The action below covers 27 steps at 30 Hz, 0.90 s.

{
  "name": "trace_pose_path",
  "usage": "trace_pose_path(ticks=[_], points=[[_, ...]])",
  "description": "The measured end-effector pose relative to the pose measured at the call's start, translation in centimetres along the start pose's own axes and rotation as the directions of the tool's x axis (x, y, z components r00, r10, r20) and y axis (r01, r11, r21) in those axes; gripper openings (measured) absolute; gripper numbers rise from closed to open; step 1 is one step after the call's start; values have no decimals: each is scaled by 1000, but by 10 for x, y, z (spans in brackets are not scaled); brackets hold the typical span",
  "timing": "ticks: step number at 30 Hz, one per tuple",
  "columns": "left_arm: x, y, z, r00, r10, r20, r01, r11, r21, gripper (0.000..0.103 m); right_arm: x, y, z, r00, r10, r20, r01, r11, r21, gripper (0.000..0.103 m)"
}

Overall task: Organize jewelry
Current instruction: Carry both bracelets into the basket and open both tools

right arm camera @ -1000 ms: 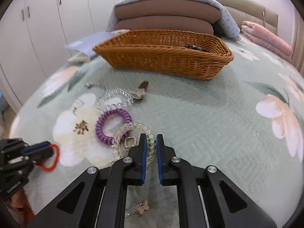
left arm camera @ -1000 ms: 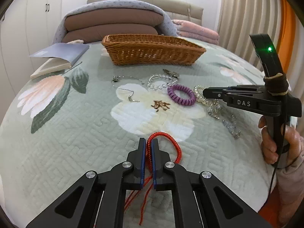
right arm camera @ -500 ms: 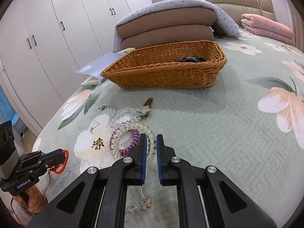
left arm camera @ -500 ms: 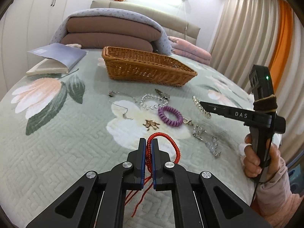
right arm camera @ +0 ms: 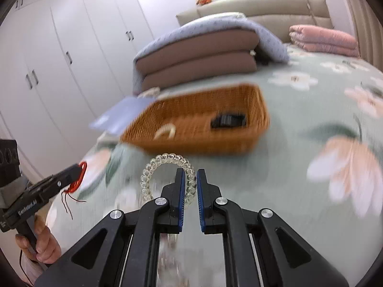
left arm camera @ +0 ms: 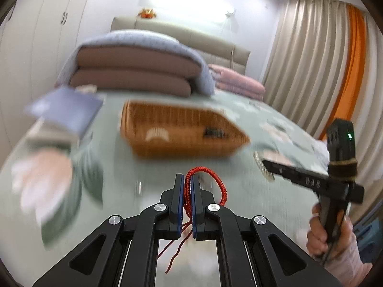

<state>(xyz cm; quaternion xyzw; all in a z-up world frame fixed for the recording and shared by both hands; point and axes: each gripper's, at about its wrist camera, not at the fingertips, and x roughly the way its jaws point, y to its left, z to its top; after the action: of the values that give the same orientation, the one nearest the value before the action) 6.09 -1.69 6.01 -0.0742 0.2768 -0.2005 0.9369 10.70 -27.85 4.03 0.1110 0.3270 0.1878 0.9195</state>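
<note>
Two tools clenched: left tool [left arm camera: 188,186] grips red cord bracelet [left arm camera: 216,181]; right tool [right arm camera: 190,184] grips clear coil bracelet [right arm camera: 165,161].

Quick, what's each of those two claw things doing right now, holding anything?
Left gripper: closed on the red braided cord bracelet.
Right gripper: closed on the clear coil bracelet.
</note>
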Motion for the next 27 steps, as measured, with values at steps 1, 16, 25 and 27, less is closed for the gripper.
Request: trace_pose_path(ticks=[1, 16, 25, 27], points=[[6, 0, 14, 1000, -1, 12, 1, 1000, 1, 5, 1, 1, 10, 1000, -3, 15, 3, 1000, -2, 11], [150, 45, 75, 999, 12, -48, -16, 995, -94, 5, 135, 3, 79, 985, -173, -26, 172, 984, -40, 11], [167, 50, 65, 997, 0, -83, -8, 994, -105, 5, 147, 9, 69, 977, -209, -45, 205, 975, -89, 11], [172, 50, 63, 995, 5, -99, -15, 995, -101, 5, 150, 8, 68, 976, -210, -51, 205, 975, -90, 11]])
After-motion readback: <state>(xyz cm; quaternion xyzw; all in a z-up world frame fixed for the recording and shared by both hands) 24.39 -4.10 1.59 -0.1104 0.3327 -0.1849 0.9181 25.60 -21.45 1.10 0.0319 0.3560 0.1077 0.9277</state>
